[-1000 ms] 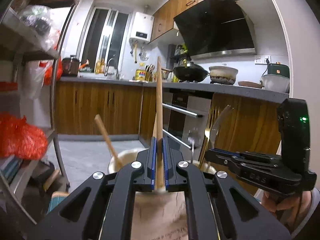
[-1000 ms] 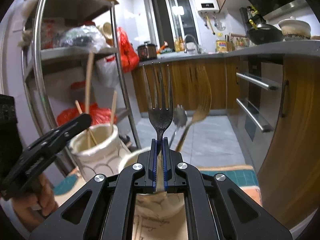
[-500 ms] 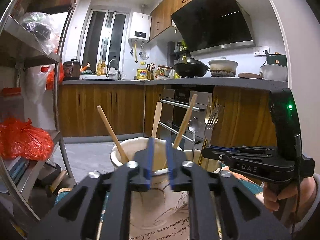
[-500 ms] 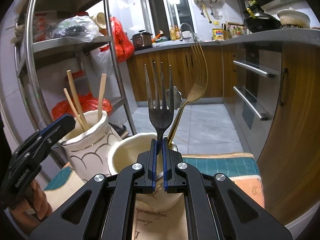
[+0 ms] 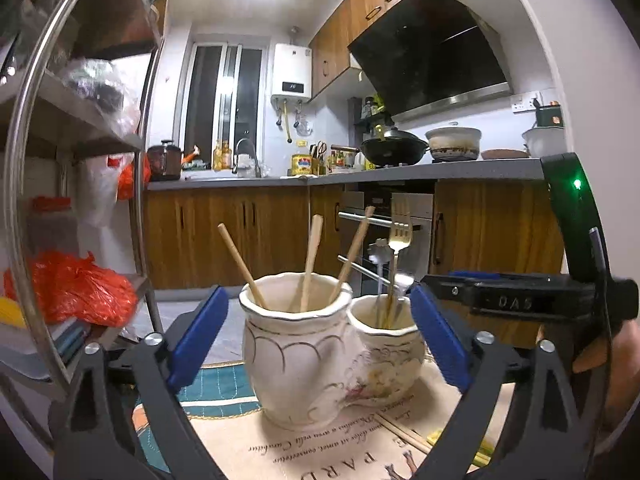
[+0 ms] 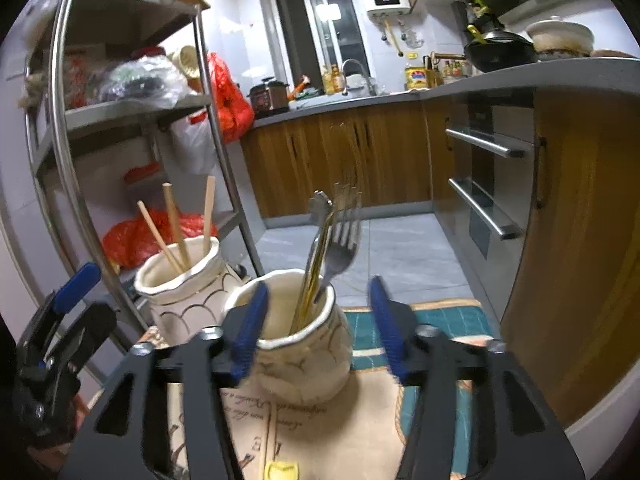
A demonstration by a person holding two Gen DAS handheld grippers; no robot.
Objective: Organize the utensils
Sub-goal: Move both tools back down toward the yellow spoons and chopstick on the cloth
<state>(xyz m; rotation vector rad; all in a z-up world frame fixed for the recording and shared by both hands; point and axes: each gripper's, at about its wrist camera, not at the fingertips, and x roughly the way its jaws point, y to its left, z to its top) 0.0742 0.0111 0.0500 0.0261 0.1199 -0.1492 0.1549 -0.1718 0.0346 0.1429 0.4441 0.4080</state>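
Note:
Two cream ceramic jars stand side by side on a printed mat. The larger jar (image 5: 298,348) (image 6: 184,288) holds three wooden chopsticks (image 5: 310,262). The smaller jar (image 5: 390,350) (image 6: 304,344) holds a dark steel fork (image 6: 340,248), a gold fork (image 5: 398,236) and another metal utensil. My left gripper (image 5: 318,332) is open and empty, its jaws spread in front of both jars. My right gripper (image 6: 318,328) is open and empty, its jaws either side of the smaller jar. The right gripper's body (image 5: 520,300) shows in the left wrist view.
More chopsticks (image 5: 404,434) and a yellow item (image 6: 282,470) lie on the mat (image 5: 280,444) near me. A steel shelf rack (image 6: 120,112) with bags stands left. Wooden cabinets and an oven (image 6: 488,184) stand right and behind.
My left gripper let go of a wooden chopstick into the larger jar and opened wide. My right gripper let go of the dark fork into the smaller jar and opened. Both pulled back.

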